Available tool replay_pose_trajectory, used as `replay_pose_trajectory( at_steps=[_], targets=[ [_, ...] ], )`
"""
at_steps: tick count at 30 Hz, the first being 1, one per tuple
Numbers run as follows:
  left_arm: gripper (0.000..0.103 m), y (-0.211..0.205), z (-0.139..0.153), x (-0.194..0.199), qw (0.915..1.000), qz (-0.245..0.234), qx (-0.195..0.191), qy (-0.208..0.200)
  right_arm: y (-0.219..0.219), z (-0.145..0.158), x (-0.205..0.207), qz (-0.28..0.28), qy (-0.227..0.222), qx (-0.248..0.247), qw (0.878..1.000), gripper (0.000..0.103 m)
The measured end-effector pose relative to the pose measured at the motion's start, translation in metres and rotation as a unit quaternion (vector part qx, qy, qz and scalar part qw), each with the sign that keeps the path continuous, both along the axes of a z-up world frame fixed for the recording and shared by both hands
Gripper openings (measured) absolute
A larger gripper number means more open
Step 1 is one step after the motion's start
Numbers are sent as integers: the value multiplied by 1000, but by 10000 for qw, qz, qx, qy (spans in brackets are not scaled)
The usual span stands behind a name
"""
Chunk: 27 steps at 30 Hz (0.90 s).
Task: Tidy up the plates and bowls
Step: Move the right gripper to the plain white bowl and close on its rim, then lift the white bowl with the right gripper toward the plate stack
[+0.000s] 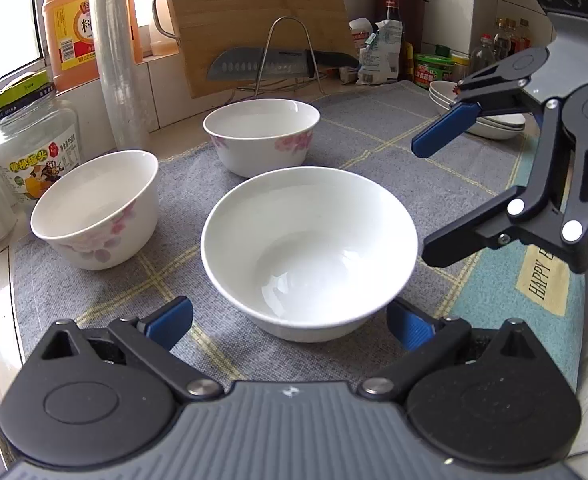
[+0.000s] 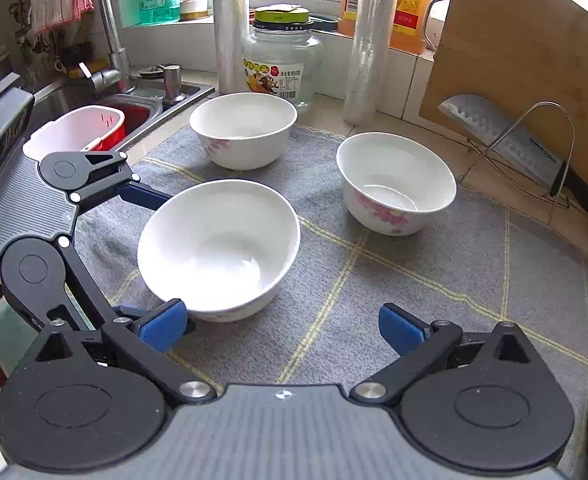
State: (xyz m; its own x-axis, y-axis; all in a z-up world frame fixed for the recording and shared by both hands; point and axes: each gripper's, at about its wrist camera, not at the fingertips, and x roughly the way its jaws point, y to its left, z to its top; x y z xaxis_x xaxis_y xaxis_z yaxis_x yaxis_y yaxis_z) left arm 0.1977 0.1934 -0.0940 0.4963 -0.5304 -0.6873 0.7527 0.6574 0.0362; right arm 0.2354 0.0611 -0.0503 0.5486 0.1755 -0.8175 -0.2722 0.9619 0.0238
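Observation:
Three white bowls stand on a grey cloth (image 1: 374, 152). A plain white bowl (image 1: 309, 250) is nearest; it also shows in the right wrist view (image 2: 217, 246). Two flower-patterned bowls stand behind it, one at the left (image 1: 95, 208) (image 2: 242, 128) and one further back (image 1: 261, 134) (image 2: 396, 182). My left gripper (image 1: 289, 326) is open, its fingers on either side of the plain bowl's near base, empty. My right gripper (image 2: 281, 326) is open and empty, just right of the plain bowl; it shows in the left wrist view (image 1: 426, 196). Stacked white plates (image 1: 478, 120) sit at the back right.
A cutting board (image 1: 253, 16), a knife (image 1: 277, 65) on a wire rack, a glass jar (image 1: 33, 152), a film roll (image 1: 115, 48), an orange bottle (image 1: 71, 20) and condiment bottles (image 1: 434, 68) line the back. A sink (image 2: 129, 114) with a faucet lies left.

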Motion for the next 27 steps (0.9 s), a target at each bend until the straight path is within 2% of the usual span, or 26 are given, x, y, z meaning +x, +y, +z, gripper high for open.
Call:
replay_pose_trajectory(
  at_steps=[8,14,21,27],
  targets=[
    [102,3,3,2,9999,-40,-94,-4,0,-4,30,-152,316,614,9975,103],
    [102,4,5,0,9998,-94,-154,20,8,-7,39,-139,340,495,9981,103],
    [102,5,7,1,9998,-139,-164,10,17,-8,47,92,378,654,9971,103],
    [97,4,10,-2,9995,-301,-114,-70,22,-10,50,196,413,746,9962,103]
  ],
)
